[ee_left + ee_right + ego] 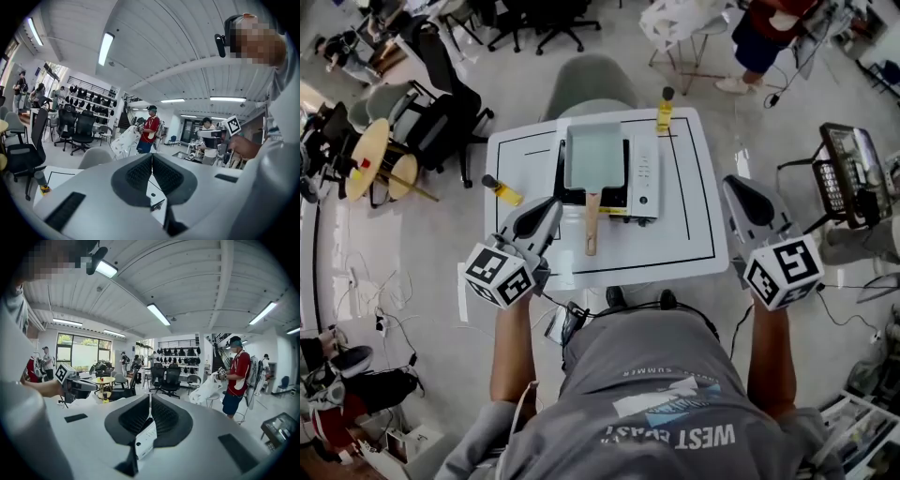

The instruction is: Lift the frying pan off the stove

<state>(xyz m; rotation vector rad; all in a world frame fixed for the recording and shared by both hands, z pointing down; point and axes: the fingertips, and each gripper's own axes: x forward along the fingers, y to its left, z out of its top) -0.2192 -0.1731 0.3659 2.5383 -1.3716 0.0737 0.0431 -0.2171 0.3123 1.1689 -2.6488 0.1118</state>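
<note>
The pan (594, 155) sits on the stove (643, 173) in the middle of the white worktop (694, 234). It is a flat box shape. Its long wood handle (592, 223) sticks out past the stove toward the person.

The pan looks like hard metal, so it should not bend or break. It looks empty and I think it is not very heavy. The handle is the place to hold it. The wood should be less slippery than the metal. A hold close to the pan seems best, because the pan end is the heavy end and may tip down.

The left gripper (551, 206) is over the near left part of the worktop, near the handle and a bit to its left. It points ahead toward the stove and only a little down. Its jaws are closed tight with nothing in them. They must open first to fit around the handle.

The right gripper (733, 186) is out by the right edge of the worktop, well apart from the pan. Its jaws are closed too and hold nothing.
</note>
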